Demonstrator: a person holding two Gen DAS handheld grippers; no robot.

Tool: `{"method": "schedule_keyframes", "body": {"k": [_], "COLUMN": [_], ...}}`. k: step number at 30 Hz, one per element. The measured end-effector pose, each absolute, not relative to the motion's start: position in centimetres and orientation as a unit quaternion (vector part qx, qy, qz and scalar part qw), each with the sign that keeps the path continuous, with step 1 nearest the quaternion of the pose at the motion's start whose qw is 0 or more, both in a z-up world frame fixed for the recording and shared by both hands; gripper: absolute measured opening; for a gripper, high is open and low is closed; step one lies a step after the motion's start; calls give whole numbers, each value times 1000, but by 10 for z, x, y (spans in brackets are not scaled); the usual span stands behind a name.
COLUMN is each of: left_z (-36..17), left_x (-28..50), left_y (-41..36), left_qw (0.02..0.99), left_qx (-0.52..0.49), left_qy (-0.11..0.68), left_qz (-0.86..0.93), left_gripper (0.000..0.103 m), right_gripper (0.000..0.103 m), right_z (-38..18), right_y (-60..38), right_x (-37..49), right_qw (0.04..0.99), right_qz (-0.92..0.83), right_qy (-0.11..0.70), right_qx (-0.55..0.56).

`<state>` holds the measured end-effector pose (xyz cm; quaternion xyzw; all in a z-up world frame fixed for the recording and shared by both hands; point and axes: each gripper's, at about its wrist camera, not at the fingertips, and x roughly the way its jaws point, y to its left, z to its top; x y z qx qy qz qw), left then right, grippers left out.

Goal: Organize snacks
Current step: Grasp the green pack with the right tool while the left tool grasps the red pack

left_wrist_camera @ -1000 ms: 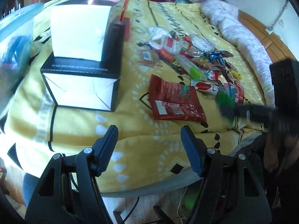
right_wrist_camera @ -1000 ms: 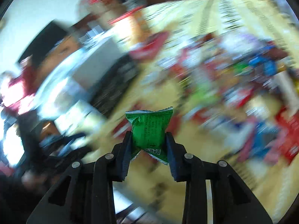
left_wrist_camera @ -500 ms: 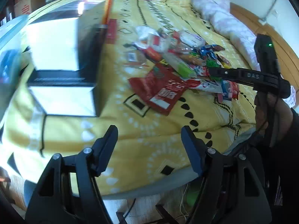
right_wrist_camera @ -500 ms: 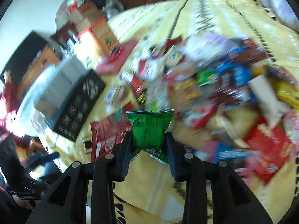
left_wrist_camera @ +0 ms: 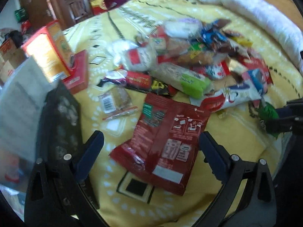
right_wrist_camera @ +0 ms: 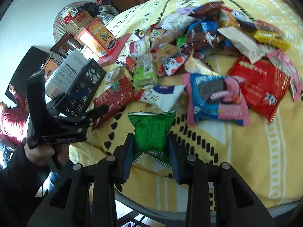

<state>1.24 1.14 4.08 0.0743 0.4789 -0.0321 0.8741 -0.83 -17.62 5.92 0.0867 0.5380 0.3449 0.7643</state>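
Observation:
My right gripper is shut on a small green snack packet, held above the front edge of the yellow bedspread. The same packet shows at the right edge of the left wrist view. My left gripper hangs over a dark red pouch; its jaws are opening wide, and the pouch's near end lies between the fingers without touching the pads. A heap of mixed snack packets covers the bed beyond it.
A black box stands left of the red pouch, with an orange carton behind it. A white duvet lies at the far right. A hand holds the left gripper. Furniture and boxes crowd the floor beyond the bed.
The left gripper swung from the black box toward the snack heap, down over the red pouch, and its jaws widened. The right gripper kept the green packet and moved along the bed.

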Motion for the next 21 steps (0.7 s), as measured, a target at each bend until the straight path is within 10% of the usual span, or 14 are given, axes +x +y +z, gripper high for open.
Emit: {"method": "schedule_keyframes", "body": {"k": [13,21], "left_z": [15,31], "left_x": [34,22], "left_y": [26,24], "left_qw": [854,872], "left_qx": [7,-9], "left_qy": [519,488], "left_qz": [-32,-31], "left_gripper": [101,39], "right_gripper": [38,38], "right_z": [57,55], "right_y": [-183,-180], "right_x": [-10,-11], "right_qw": [761,762], "right_qz": [356,353], "right_qy": [532,531], "right_qx": [108,110]}}
